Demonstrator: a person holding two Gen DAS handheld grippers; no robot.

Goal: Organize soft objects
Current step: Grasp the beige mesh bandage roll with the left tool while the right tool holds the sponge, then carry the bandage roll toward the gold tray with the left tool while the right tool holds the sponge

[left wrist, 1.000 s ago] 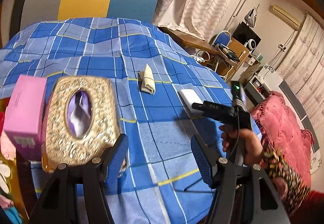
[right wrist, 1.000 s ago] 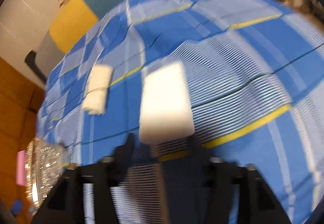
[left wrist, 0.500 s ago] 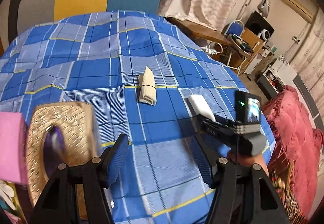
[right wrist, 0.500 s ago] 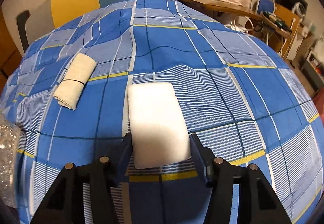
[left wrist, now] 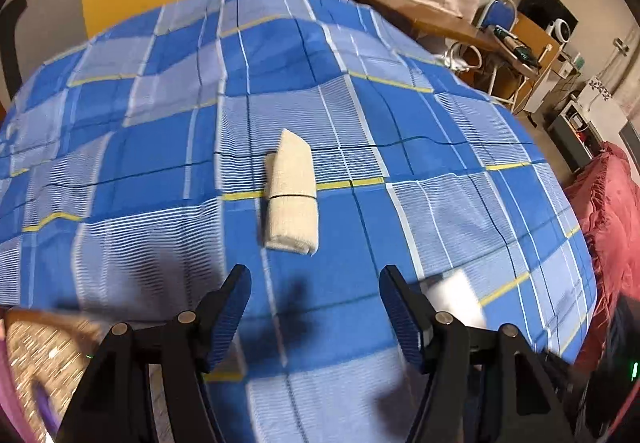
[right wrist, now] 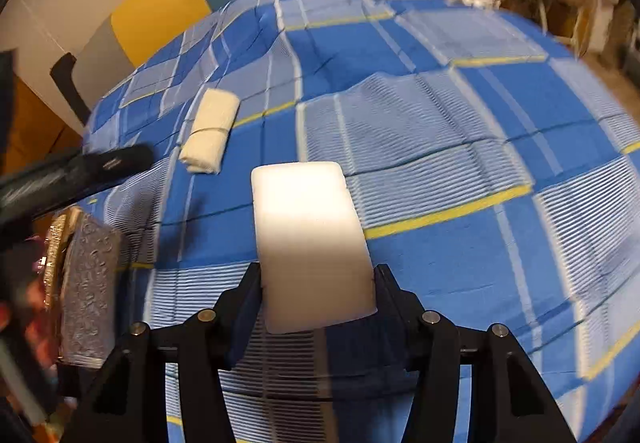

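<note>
Right tongs (right wrist: 318,289) pinching white sponge (right wrist: 308,235); left tongs (left wrist: 316,307) spread, facing rolled towel (left wrist: 292,199).

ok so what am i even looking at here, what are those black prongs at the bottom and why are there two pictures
There is no robot. A person holds a hand-operated gripper in each hand, and each gripper carries a wide-angle camera looking forward along its jaws. The black prongs are those jaws.

One picture comes from the left gripper. Its jaws stand open with nothing between them, above a blue checked tablecloth and pointing toward a rolled beige cloth.

The other comes from the right gripper. Its jaws are closed on the near end of a white foam block. The same rolled cloth lies farther back to the left, apart from the block. At the left edge stands a shiny embossed box, and the dark bar above it is the left gripper.
</note>
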